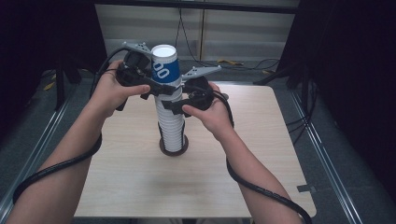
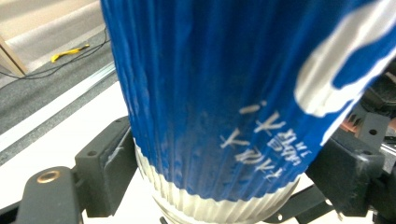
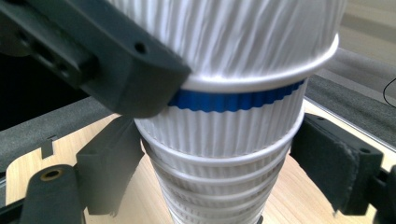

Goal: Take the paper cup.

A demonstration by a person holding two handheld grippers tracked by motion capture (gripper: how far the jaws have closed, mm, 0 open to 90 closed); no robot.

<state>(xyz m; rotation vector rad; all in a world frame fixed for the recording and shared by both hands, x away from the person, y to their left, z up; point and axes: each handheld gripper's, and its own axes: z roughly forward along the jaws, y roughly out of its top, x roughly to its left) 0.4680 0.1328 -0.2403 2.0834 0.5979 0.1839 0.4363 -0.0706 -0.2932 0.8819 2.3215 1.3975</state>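
From the high view we see a tall stack of inverted ribbed paper cups [image 1: 171,122] standing on a dark round base [image 1: 173,147] near the middle of the wooden table [image 1: 140,186]. The top cup [image 1: 166,66], blue with white print, sits at the head of the stack. Our left gripper [image 1: 150,80] closes on this blue cup from the left, and our right gripper [image 1: 173,103] grips the white cups just below it. We judge the step in hand to be separating the top cup from the rest: one tool holds the stack down, the other is set to lift.

In the left gripper view the blue cup [image 2: 224,93] sits between the two black jaws, which press its ribbed wall near the white rim on both sides, so this gripper is clenched on it. This view shows white lettering on the blue wall that the high view leaves too small to read as more than marks.

In the right gripper view the stack [image 3: 219,158] stands between the jaws; they lie against its white ribs on either side, so it looks clamped there. Above, a thin blue band [image 3: 233,100] shows between two white rims, and the left gripper's jaw crosses the upper left. Here alone we see the nested rims stepped closely.

The next move calls for a straight upward pull with the left while the right holds firm, lest several cups come away together.
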